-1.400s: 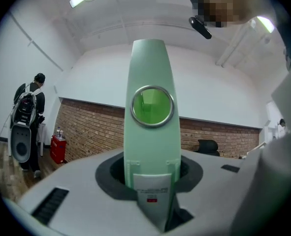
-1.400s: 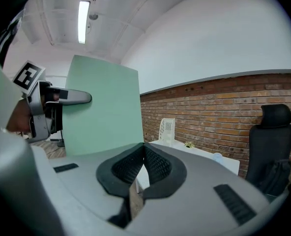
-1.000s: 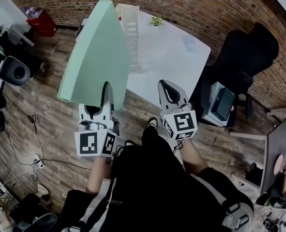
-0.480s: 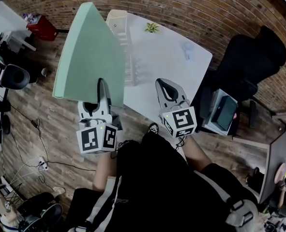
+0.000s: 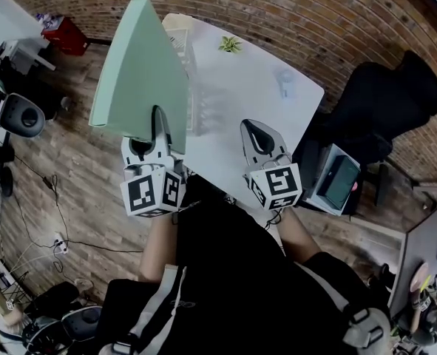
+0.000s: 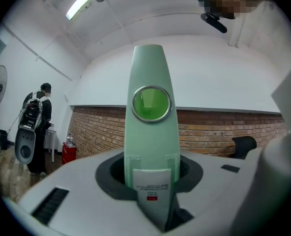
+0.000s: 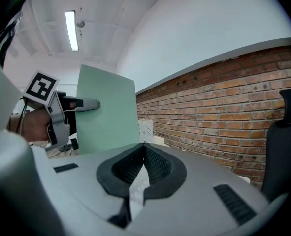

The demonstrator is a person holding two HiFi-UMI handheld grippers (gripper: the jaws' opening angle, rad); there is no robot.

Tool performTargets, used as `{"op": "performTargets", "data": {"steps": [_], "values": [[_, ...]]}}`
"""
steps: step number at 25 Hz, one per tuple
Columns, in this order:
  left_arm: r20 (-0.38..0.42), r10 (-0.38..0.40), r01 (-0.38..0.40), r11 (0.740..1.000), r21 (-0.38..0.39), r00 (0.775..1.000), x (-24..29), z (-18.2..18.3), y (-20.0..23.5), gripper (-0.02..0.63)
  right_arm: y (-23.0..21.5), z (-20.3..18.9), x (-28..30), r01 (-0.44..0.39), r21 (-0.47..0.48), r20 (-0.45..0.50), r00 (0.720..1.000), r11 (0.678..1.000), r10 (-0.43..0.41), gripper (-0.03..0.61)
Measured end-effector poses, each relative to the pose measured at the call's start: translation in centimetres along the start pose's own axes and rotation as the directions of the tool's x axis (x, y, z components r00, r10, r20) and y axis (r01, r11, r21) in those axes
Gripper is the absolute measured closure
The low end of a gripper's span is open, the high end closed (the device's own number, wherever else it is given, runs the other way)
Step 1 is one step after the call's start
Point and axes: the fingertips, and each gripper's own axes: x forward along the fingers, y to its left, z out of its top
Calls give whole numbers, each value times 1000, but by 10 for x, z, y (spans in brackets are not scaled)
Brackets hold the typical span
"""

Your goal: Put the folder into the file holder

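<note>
A pale green folder (image 5: 140, 65) stands upright in the air at the left, above the table's left edge. My left gripper (image 5: 158, 118) is shut on its lower end. In the left gripper view the folder's spine (image 6: 150, 132) with its round finger hole rises straight out of the jaws. The white file holder (image 5: 188, 61) stands on the table just right of the folder and is partly hidden by it. My right gripper (image 5: 255, 132) hovers over the table's near edge, shut and holding nothing. From the right gripper (image 7: 144, 145) view the folder (image 7: 108, 112) and file holder (image 7: 146, 130) lie to the left.
The white table (image 5: 255, 95) carries a small potted plant (image 5: 230, 44) at its far side and a small pale object (image 5: 285, 80). A black office chair (image 5: 384, 98) stands to the right, a red cabinet (image 5: 59, 32) at far left. Cables lie on the wooden floor.
The left gripper has carried the folder slightly forward and to the right, closer to the file holder. The right gripper has stayed shut in about the same place.
</note>
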Motion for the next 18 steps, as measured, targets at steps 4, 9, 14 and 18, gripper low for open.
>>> {"op": "performTargets", "data": {"steps": [4,9,14,18], "values": [[-17,10,-10,1000,12,1000,14,-12,2,482,-8,-4,2,7,5,-10,1000,1000,-7,571],[-60,1,0,1000,14,998,33,-36,3,480,-13,-7,0,18,8,-26,1000,1000,-18,571],[-104,-9,12,1000,27,994,50,-58,4,480,-15,-13,4,18,8,-39,999,1000,-18,571],[-132,-19,23,999,25,991,57,-70,8,480,-16,-16,12,23,12,-50,998,1000,-23,571]]}}
